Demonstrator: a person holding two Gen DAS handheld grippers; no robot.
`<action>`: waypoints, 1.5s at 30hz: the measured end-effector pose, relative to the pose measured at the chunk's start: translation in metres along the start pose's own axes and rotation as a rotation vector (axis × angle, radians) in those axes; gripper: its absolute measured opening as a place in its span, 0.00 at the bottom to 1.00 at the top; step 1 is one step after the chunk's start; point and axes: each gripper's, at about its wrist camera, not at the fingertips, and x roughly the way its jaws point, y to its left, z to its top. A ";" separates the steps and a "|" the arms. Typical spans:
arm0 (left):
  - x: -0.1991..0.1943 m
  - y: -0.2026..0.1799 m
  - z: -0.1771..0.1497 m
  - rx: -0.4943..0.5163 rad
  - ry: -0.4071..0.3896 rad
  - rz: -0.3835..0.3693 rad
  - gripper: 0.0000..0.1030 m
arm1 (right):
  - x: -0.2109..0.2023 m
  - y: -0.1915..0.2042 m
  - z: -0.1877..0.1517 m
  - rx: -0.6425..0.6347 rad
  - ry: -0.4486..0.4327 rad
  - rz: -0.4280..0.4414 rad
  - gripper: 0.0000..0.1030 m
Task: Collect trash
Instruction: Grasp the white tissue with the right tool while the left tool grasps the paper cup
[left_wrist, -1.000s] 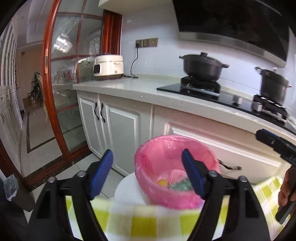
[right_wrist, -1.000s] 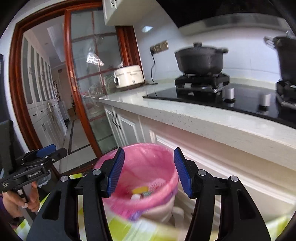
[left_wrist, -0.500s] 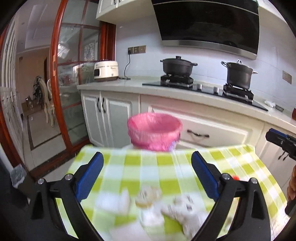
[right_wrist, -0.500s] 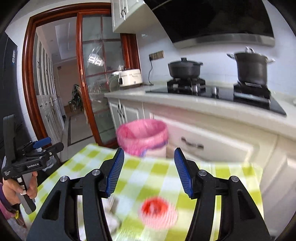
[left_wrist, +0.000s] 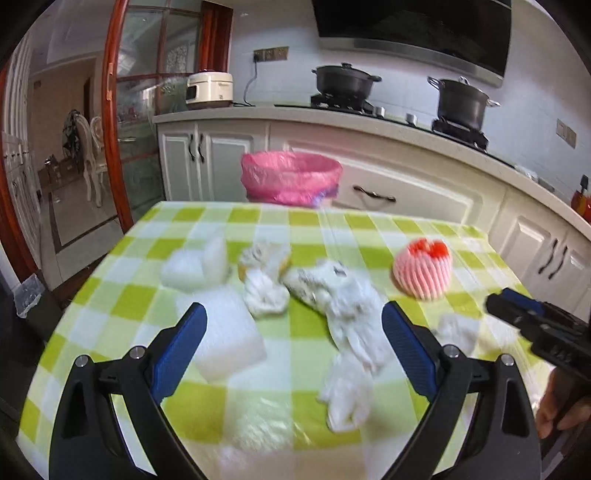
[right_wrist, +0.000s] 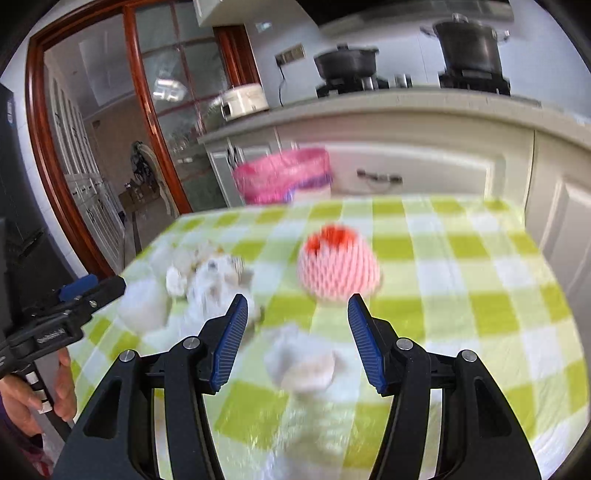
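A bin lined with a pink bag (left_wrist: 291, 176) stands beyond the far edge of the green-checked table (left_wrist: 373, 221); it also shows in the right wrist view (right_wrist: 282, 175). On the cloth lie crumpled white tissues (left_wrist: 347, 295), white foam blocks (left_wrist: 221, 332) and a pink foam fruit net (left_wrist: 423, 271), also seen from the right (right_wrist: 338, 267). My left gripper (left_wrist: 293, 347) is open and empty above the tissues. My right gripper (right_wrist: 297, 345) is open and empty over a crumpled tissue (right_wrist: 303, 363).
White kitchen cabinets (left_wrist: 406, 181) and a counter with two black pots (left_wrist: 343, 79) and a rice cooker (left_wrist: 209, 89) run behind the table. A wood-framed glass door (left_wrist: 122, 110) is at the left.
Both grippers have pulled back from over the pink bin to above the table. The trash on the cloth has come into view. Both stay open.
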 end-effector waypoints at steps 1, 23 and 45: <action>0.000 -0.002 -0.005 0.008 0.005 0.000 0.90 | 0.002 0.000 -0.004 0.003 0.010 -0.001 0.53; 0.026 -0.029 -0.018 0.060 0.084 -0.038 0.90 | 0.050 0.000 -0.018 -0.032 0.188 0.011 0.35; 0.087 -0.055 0.027 0.044 0.089 -0.031 0.89 | 0.001 -0.030 -0.003 0.072 0.036 0.035 0.25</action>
